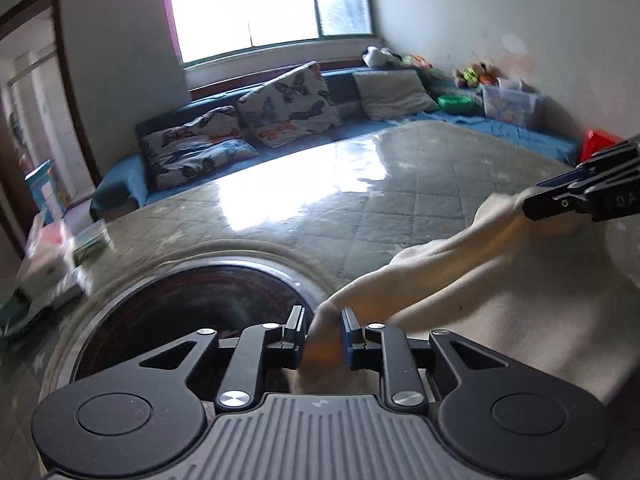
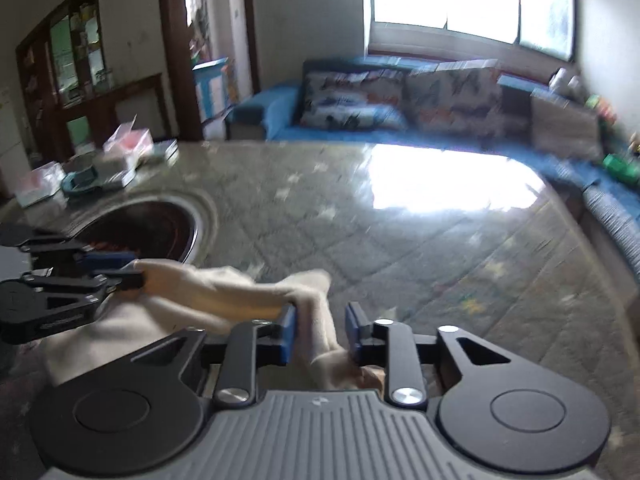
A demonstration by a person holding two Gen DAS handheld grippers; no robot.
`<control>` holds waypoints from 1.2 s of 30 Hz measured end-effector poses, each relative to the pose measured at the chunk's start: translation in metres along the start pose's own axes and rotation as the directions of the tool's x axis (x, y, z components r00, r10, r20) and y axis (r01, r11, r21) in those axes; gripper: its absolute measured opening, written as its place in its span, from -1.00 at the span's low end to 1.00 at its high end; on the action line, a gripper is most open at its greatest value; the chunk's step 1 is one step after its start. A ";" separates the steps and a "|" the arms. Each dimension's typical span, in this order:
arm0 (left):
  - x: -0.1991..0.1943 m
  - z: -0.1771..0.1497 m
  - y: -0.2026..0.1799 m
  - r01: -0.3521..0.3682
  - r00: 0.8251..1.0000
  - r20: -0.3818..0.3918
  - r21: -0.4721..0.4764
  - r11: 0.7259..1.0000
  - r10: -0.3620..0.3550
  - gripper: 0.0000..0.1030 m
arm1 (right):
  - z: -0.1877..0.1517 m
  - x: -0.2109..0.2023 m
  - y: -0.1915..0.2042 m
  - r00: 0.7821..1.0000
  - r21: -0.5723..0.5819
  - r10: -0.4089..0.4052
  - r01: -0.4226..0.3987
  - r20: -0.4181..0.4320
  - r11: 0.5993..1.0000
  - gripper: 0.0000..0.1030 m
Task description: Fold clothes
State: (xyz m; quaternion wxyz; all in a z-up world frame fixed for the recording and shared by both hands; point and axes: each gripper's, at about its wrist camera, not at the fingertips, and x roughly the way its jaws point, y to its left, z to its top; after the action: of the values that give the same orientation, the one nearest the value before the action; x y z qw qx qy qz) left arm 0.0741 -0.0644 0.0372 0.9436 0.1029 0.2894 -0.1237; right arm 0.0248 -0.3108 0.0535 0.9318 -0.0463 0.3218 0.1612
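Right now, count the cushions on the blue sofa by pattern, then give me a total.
Butterfly-print cushions: 3
Plain beige cushion: 1
Total: 4, all resting on the blue sofa behind the table.

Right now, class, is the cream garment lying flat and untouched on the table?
No: the cream garment is lifted and stretched between the left tool and the right tool.
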 end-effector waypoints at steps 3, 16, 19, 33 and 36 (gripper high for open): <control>-0.021 -0.007 0.004 0.022 1.000 0.001 -0.049 0.999 -0.022 -0.57 | 0.005 -0.008 0.012 0.997 -0.030 -0.043 0.045 0.064 0.999 -0.35; -0.054 -0.039 0.014 0.099 0.991 -0.074 -0.190 0.977 -0.115 -0.72 | -0.015 -0.008 0.055 0.967 -0.096 0.239 -0.248 -0.092 0.964 -0.29; -0.059 -0.044 0.007 0.122 0.989 -0.064 -0.165 0.979 -0.134 -0.95 | -0.022 -0.007 0.068 0.959 -0.160 0.252 -0.271 -0.129 0.949 -0.29; -0.099 -0.054 0.009 0.152 0.984 -0.075 -0.095 0.984 -0.160 -0.92 | -0.033 -0.049 0.073 0.945 -0.182 0.302 -0.321 -0.125 0.930 -0.31; -0.083 -0.036 0.006 0.150 0.986 -0.060 -0.118 0.982 -0.158 -0.92 | -0.016 -0.042 0.063 0.971 -0.195 0.229 -0.238 -0.067 0.951 -0.30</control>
State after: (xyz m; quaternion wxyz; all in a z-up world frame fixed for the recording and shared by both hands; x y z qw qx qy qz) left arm -0.0096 -0.0343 0.0561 0.9250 0.0307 0.3353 -0.1763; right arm -0.0365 -0.2656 0.0682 0.8894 -0.1057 0.3272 0.3011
